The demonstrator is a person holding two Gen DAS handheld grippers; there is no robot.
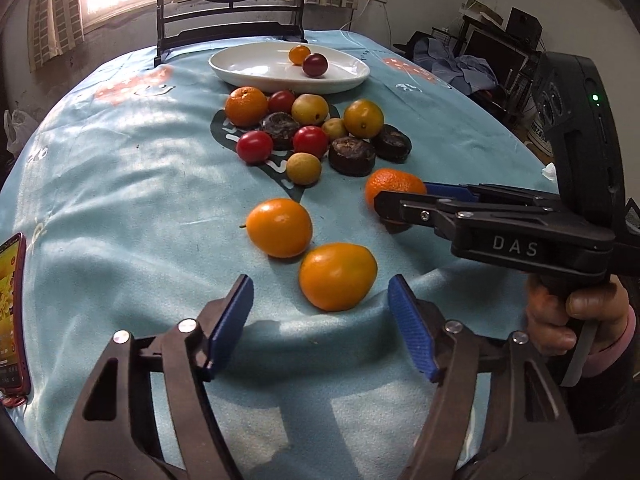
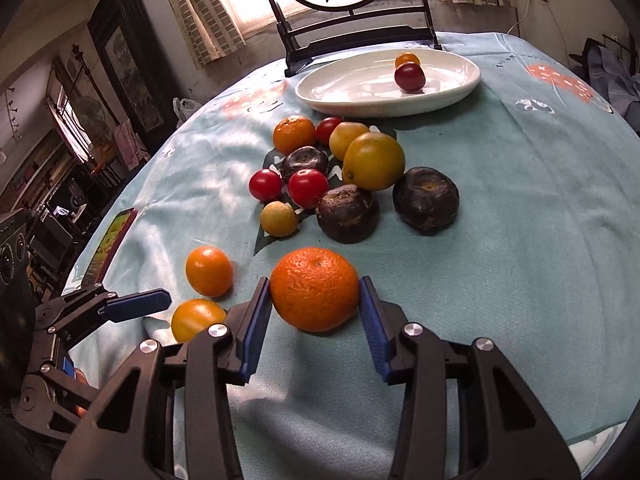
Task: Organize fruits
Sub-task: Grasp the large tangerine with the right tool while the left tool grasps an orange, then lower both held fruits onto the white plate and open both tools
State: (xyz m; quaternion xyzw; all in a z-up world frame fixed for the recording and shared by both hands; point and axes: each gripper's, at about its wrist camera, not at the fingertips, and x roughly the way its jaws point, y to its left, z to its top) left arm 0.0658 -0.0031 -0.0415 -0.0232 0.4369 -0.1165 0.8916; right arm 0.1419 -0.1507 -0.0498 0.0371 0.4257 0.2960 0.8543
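phone (image 1: 12,312) on blue tablecloth (image 1: 120,184)

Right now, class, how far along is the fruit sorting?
Done: two small fruits sit on the white plate. In hand: the right gripper brackets a mandarin; the left gripper nears an orange fruit. Left: the pile still on the cloth.

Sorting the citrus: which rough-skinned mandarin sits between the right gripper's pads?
The near mandarin, apart from the pile; the other mandarin lies beside the plate.

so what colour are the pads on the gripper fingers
Blue, textured pads on black fingers; clearest in the right wrist view.
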